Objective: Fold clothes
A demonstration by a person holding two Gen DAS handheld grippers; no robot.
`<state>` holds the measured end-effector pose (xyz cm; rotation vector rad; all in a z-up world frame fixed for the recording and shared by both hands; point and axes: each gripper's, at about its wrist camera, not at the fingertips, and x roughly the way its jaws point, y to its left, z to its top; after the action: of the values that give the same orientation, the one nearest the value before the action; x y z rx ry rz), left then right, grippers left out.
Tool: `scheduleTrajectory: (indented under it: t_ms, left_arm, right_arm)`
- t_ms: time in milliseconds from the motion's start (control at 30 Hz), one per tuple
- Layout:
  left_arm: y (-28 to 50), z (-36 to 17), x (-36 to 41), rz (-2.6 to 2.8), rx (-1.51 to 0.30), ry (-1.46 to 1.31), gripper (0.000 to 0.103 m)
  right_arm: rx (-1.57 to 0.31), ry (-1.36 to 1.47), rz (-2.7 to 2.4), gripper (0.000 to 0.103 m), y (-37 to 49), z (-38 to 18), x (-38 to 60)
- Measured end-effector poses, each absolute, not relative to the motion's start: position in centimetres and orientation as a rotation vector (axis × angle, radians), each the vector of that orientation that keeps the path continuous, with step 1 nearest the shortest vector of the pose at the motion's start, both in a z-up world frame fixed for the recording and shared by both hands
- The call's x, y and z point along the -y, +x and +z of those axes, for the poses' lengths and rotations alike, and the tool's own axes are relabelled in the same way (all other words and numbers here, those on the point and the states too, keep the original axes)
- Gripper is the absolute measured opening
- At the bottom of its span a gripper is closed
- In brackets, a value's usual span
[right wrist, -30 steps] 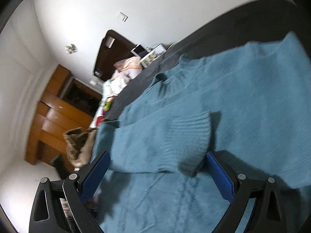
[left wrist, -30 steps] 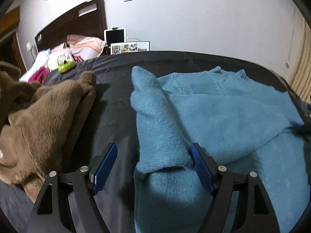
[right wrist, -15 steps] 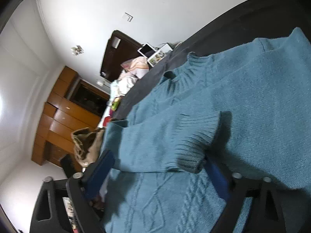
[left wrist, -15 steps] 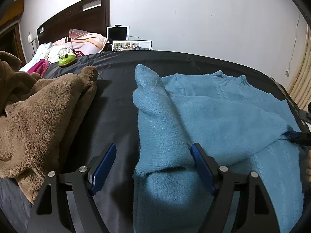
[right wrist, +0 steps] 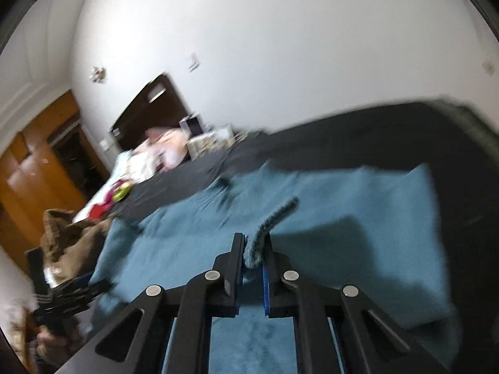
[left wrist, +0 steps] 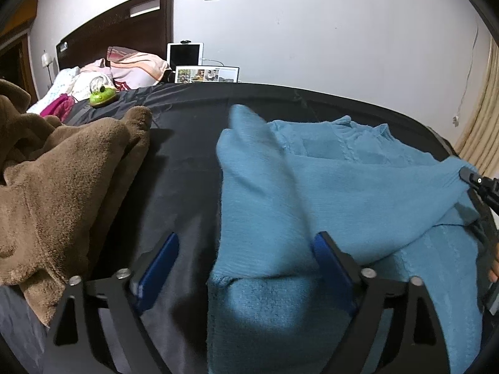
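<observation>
Black claw, blue pads, silver screws

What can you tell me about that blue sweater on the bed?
The blue sweater is a soft, fuzzy knit with cable patterning and ribbed cuffs. It lies spread on the dark bedcover, one sleeve folded across its body. The right gripper pinches that sleeve's cuff; the left gripper stands open around the folded edge.

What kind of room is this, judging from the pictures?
Most likely a bedroom: a dark wooden headboard stands against the wall, pillows are piled below it, and a wooden wardrobe stands at the side.
</observation>
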<state>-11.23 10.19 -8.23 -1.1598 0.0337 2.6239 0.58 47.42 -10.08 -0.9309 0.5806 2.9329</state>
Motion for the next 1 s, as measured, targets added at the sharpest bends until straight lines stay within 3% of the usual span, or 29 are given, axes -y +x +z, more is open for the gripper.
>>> scheduleTrajectory:
  t_ms: [333, 400, 467, 500, 633, 800, 1000]
  left_arm:
    - [-11.5, -8.6, -10.0, 2.672, -0.052, -1.207, 0.102]
    - [-11.6, -8.8, -9.9, 2.682, -0.057, -1.225, 0.102]
    - [-11.5, -8.5, -10.1, 2.699, -0.093, -1.218, 0.102]
    - [-11.4, -8.3, -10.3, 2.709, -0.117, -1.209, 0.102]
    - [-10.7, -6.4, -11.1, 2.715, -0.179, -1.138, 0.102]
    - [-11.2, -3.6, -13.5, 2.609, -0.175, -1.058, 0.102]
    - [-14.3, -4.7, -15.5, 2.462, -0.072, -1.129, 0.102]
  right_arm:
    - [-0.435, -1.033, 2.723, 0.014, -0.7, -12.0, -48.1]
    - [-0.411, -1.033, 2.676, 0.027, -0.7, -12.1, -48.2]
    - [-0.364, -0.981, 2.621, 0.074, -0.4, -11.8, -48.3]
    - [-0.355, -0.927, 2.623, 0.080, 0.1, -11.3, -48.4]
    - [-0.261, -0.777, 2.662, 0.081, 1.4, -9.7, -47.5]
    - [-0.205, -0.893, 2.847, 0.081, 0.2, -10.3, -44.9]
    - [-0.179, -1.099, 2.851, 0.081, -1.4, -12.1, -44.1]
